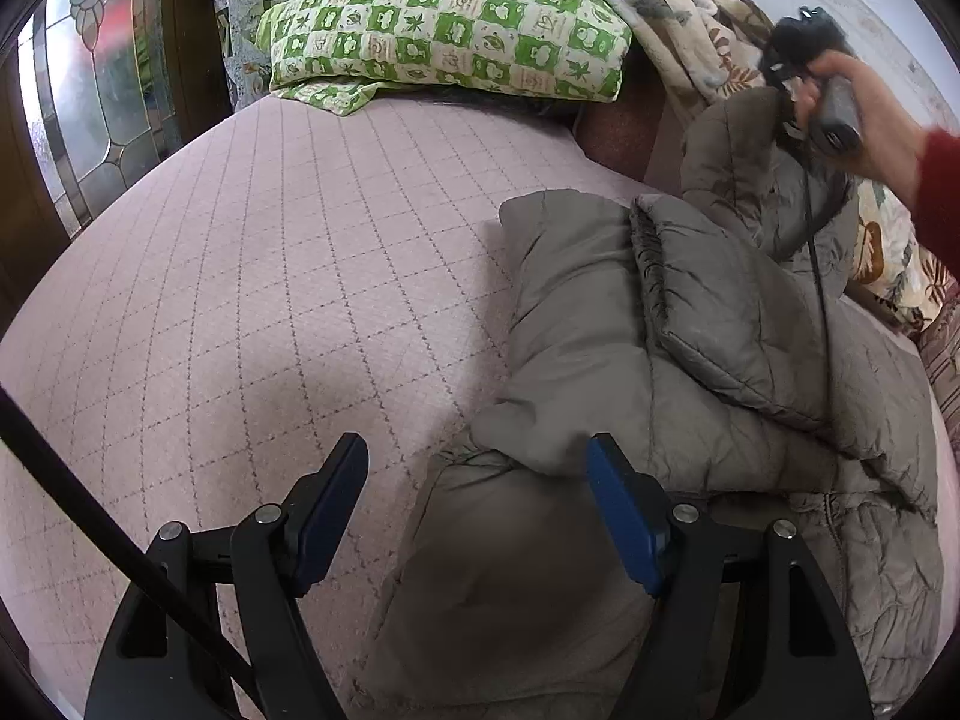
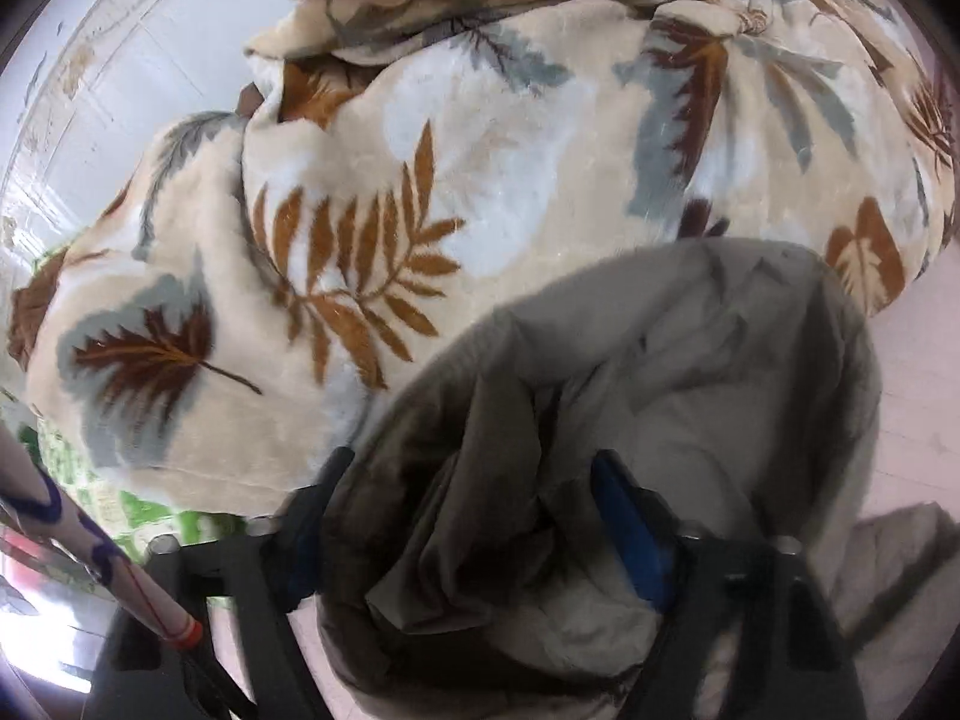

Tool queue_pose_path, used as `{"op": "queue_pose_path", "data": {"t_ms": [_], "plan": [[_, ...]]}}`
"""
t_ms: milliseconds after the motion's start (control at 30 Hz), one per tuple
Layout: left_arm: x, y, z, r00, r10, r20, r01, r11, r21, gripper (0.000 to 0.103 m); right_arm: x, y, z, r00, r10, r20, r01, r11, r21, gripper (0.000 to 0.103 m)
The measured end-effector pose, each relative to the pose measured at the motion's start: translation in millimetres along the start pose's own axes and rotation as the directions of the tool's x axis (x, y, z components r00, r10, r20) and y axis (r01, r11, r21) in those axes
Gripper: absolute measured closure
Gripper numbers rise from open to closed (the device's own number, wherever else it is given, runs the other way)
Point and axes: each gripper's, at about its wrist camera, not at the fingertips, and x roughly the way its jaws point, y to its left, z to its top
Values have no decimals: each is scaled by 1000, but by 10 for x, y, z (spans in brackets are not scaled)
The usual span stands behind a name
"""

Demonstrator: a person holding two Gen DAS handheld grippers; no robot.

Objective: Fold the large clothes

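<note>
The grey padded jacket point(image 1: 690, 360) lies on the bed point(image 1: 240, 300), right of the spread, empty left gripper point(image 1: 477, 462); the right gripper point(image 2: 474, 480), nearer, apparently pinches a raised fold.

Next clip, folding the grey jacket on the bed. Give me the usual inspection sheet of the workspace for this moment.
Surface: pink quilted bedspread.
Job's things: grey padded jacket, partly folded, one sleeve across its body.
Clutter: green checked pillow; leaf-print blanket bunched behind the jacket.
Grippers: left gripper open, jacket edge between its fingers; right gripper raised, jacket fabric between the fingers, closure unclear.
Cables: black cable hanging over the jacket.
Surroundings: stained-glass door; white wall.
</note>
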Motion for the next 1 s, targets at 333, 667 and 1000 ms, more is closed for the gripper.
{"op": "queue_pose_path", "data": {"t_ms": [333, 667, 1000], "plan": [[-357, 188, 18, 996, 28, 84, -23, 998, -55, 29, -1361, 19, -708, 999, 14, 45, -2, 965, -261, 93], [-554, 716, -115, 998, 8, 58, 5, 976, -217, 29, -2439, -842, -2482, 989, 119, -92, -139, 953, -268, 94], [-555, 887, -142, 996, 73, 48, -58, 961, -270, 29, -1458, -1403, -3230, 974, 73, -214, -102, 987, -128, 91]]}}
